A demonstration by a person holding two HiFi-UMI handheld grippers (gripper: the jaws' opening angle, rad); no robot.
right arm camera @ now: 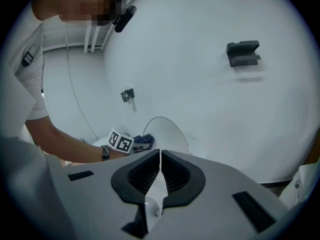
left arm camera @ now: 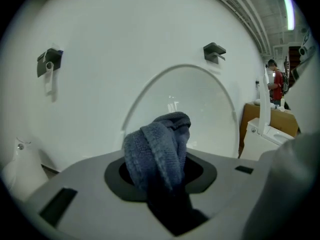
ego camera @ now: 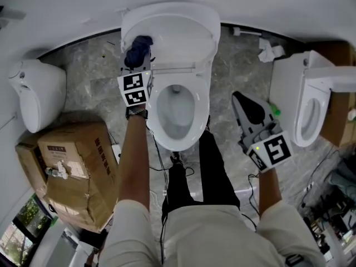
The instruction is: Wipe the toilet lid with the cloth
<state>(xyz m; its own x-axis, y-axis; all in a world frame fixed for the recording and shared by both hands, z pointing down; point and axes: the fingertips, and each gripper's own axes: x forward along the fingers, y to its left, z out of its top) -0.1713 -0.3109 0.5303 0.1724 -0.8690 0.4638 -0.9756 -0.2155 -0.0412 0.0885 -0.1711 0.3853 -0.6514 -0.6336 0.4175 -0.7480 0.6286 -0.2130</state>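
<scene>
- While the left gripper (ego camera: 136, 67) grasps the cloth (ego camera: 138, 49), the step in hand is judged to be bringing that cloth onto the raised lid (ego camera: 178, 32).
- Recommended method: press the bunched end flat against the lid's inner face. Start at the left rim, near 9 o'clock, and sweep across toward 3 o'clock in overlapping passes.
- Keep the grip firm. The wad stands well clear of the jaw tips, so only the cloth should meet the lid, not the jaws. A loose grip would likely let the wad drag out during the stroke.
- Work down toward the hinge at 6 o'clock last, keeping the cloth out of the bowl (ego camera: 177, 113).
- Cloth relative to the left gripper: it is clamped at its lower folds between the jaws, and the dark blue bulk stands out beyond them toward 12 o'clock.
- Cloth relative to the lid: in the head view it sits at about 8 o'clock on the lid, by the left rim. Contact with the surface cannot be confirmed.
- Right gripper (ego camera: 238, 97): its jaws are clenched together on nothing. It is held at about 4 o'clock from the bowl, well apart from the lid, and is judged idle.
</scene>
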